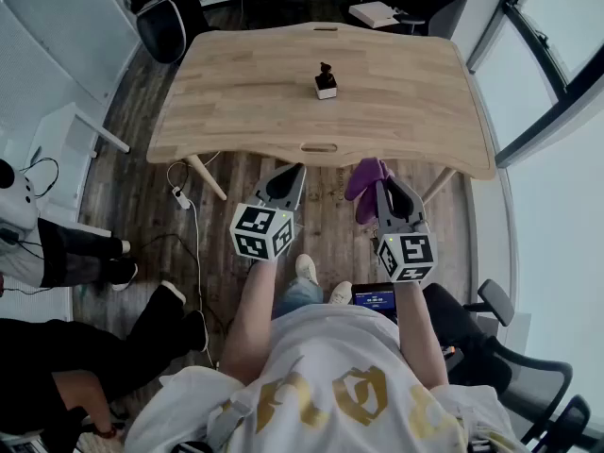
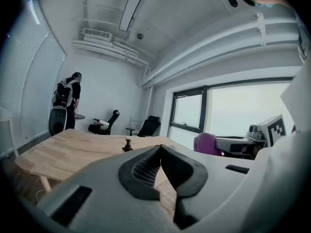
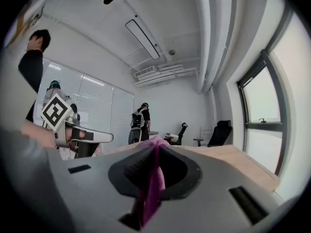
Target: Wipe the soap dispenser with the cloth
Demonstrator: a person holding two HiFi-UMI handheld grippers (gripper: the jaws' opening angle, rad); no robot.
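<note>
A small soap dispenser (image 1: pixel 326 82) with a dark pump and a white base stands upright near the middle of the wooden table (image 1: pixel 245 102). It also shows far off as the dispenser (image 2: pixel 128 145) in the left gripper view. My left gripper (image 1: pixel 294 171) hangs in front of the table's near edge, shut with nothing between its jaws. My right gripper (image 1: pixel 383 185) is beside it, shut on a purple cloth (image 1: pixel 364 179) that bunches out past the jaws. The cloth (image 3: pixel 151 186) runs down between the pads. Both grippers are well short of the dispenser.
Office chairs (image 1: pixel 162 25) stand at the table's far side. A white power strip and cables (image 1: pixel 181 197) lie on the wood floor under the table's left corner. A seated person's legs (image 1: pixel 85 253) are at the left. Another person (image 3: pixel 139 121) stands by the far wall.
</note>
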